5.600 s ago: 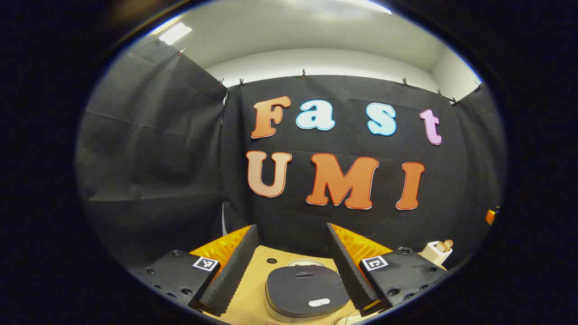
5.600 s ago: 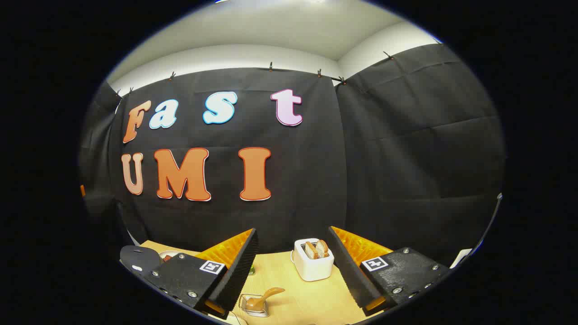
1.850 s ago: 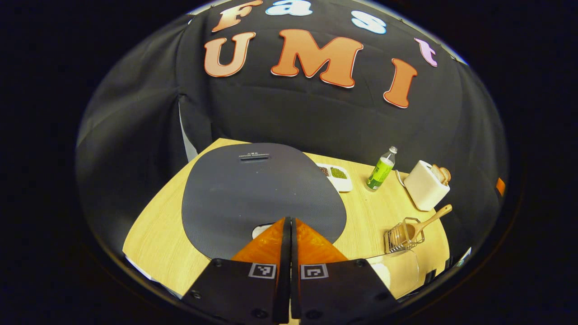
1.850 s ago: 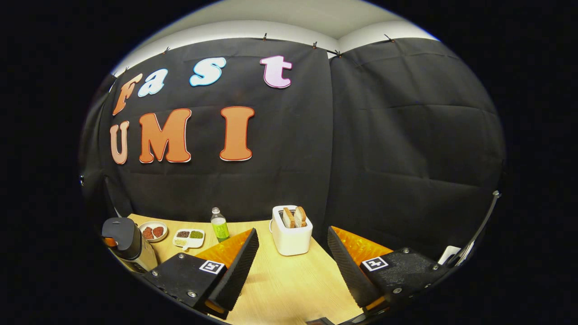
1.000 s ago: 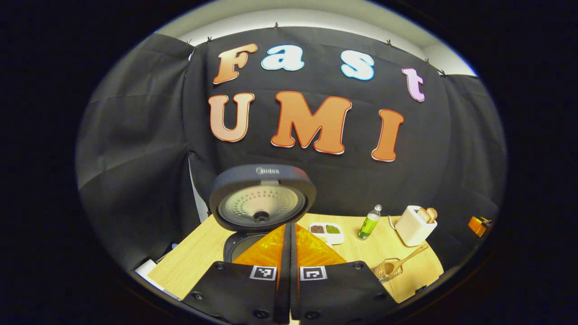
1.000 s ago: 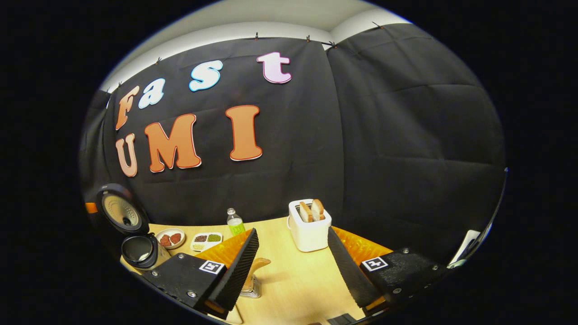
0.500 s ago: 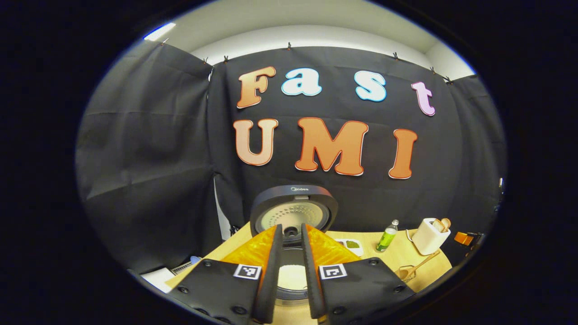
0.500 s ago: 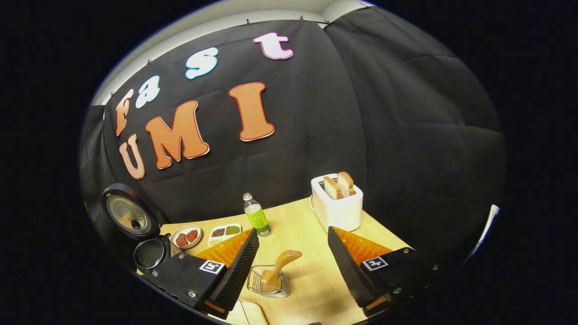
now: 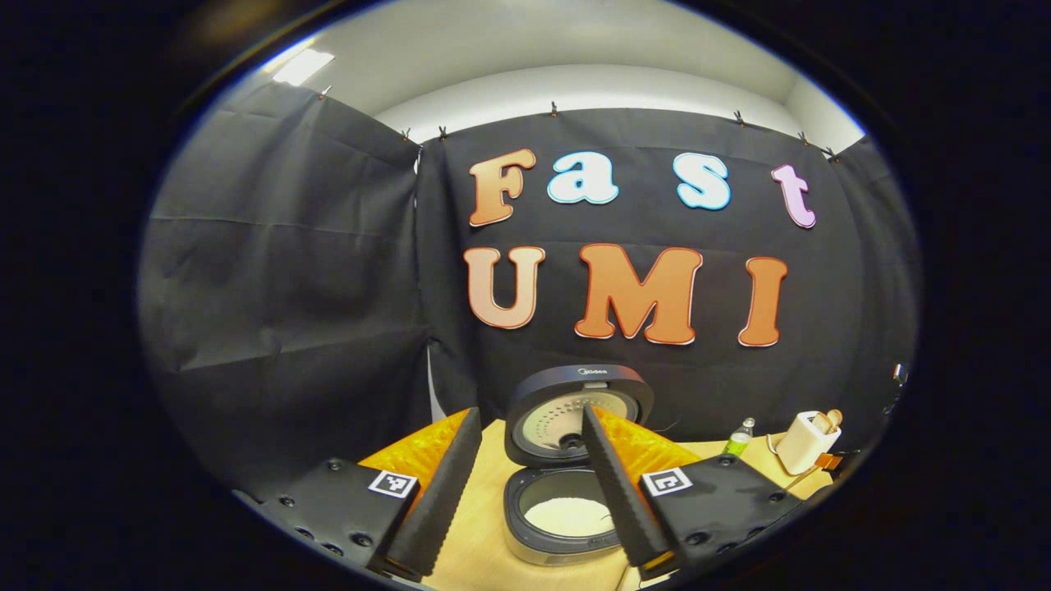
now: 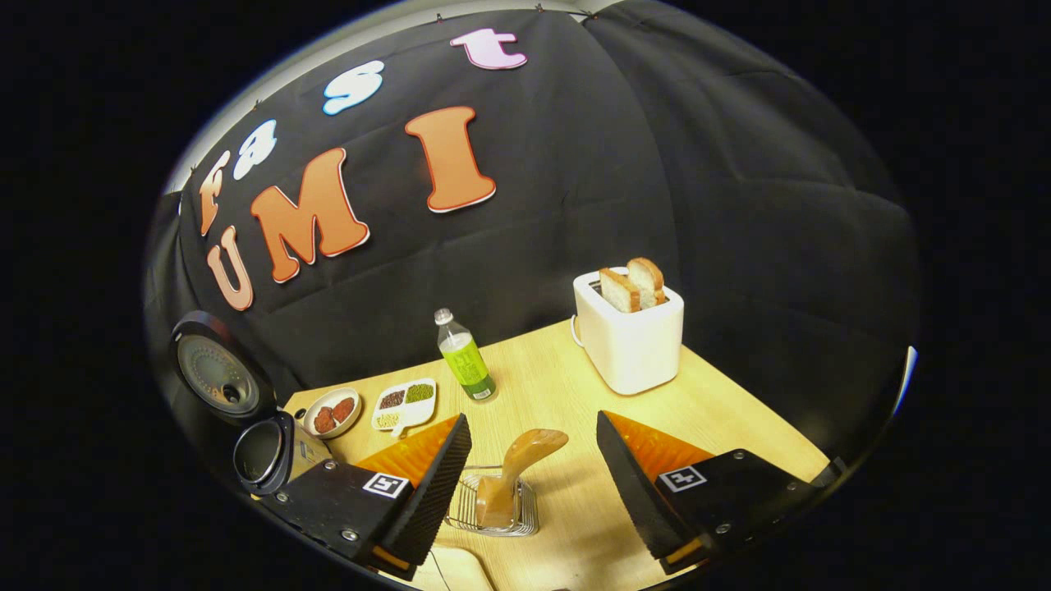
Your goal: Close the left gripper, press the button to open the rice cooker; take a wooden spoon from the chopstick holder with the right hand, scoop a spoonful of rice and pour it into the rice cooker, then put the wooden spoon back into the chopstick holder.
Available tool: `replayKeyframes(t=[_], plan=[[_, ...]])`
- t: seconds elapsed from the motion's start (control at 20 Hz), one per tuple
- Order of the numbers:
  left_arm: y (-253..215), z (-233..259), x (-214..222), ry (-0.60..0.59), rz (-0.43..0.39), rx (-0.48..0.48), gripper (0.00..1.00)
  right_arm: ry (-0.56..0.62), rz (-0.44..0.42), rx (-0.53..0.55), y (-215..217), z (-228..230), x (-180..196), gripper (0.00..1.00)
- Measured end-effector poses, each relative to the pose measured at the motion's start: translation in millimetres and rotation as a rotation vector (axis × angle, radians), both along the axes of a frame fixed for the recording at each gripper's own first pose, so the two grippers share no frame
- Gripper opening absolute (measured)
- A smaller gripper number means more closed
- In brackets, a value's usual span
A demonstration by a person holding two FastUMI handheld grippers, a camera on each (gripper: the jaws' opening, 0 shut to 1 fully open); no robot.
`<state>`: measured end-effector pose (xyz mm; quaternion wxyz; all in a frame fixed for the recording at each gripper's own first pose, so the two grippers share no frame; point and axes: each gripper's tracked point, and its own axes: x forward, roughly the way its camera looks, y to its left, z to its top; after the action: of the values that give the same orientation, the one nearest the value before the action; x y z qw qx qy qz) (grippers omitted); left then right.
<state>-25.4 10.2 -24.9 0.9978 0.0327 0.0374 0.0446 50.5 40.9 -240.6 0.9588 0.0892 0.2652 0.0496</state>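
The rice cooker (image 9: 566, 484) stands open, lid up, white rice showing in its pot, so the button step looks done. The left gripper (image 9: 525, 484) hangs before it, fingers apart and empty. The right gripper (image 10: 530, 484), fingers wide apart, frames the wooden spoon (image 10: 516, 472) standing in the wire holder (image 10: 493, 513), likely lining up a grab. At twelve o'clock beyond sits a toaster (image 10: 628, 336), a bottle (image 10: 464, 357) at eleven, on the pale wooden table (image 10: 739, 427), black cloth behind.

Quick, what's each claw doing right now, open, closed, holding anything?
Left claw: open, holding nothing.
Right claw: open, empty, wooden spoon ahead between its fingers.
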Motion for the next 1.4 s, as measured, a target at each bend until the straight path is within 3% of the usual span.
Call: replayKeyframes(t=[0.2, 0.35, 0.75, 0.9, 1.15, 1.4], plan=[[12.6, 1.7, -2.0, -0.019, 0.061, 0.024, 1.00, 0.059, 0.022, 0.005, 15.1, -27.0, 2.4, 0.95], [16.8, -1.4, -3.2, -0.011, 0.086, 0.016, 1.00, 0.118, 0.033, 0.010, 20.2, -52.0, 1.0, 0.92], [35.7, -13.1, -18.3, 0.008, 0.160, 0.031, 1.00, 0.193, 0.064, 0.099, 38.0, -69.9, 4.4, 0.53], [39.5, -15.8, -21.4, 0.013, 0.175, 0.023, 1.00, 0.189, 0.093, 0.138, 48.3, -64.3, 5.1, 0.19], [37.7, -12.9, -20.4, 0.008, 0.167, 0.022, 0.99, 0.130, 0.155, 0.089, 53.2, -49.6, 0.0, 0.05], [36.8, -12.2, -13.9, 0.015, 0.119, 0.039, 1.00, 0.057, 0.101, 0.109, 47.4, -10.6, 1.1, 0.02]])
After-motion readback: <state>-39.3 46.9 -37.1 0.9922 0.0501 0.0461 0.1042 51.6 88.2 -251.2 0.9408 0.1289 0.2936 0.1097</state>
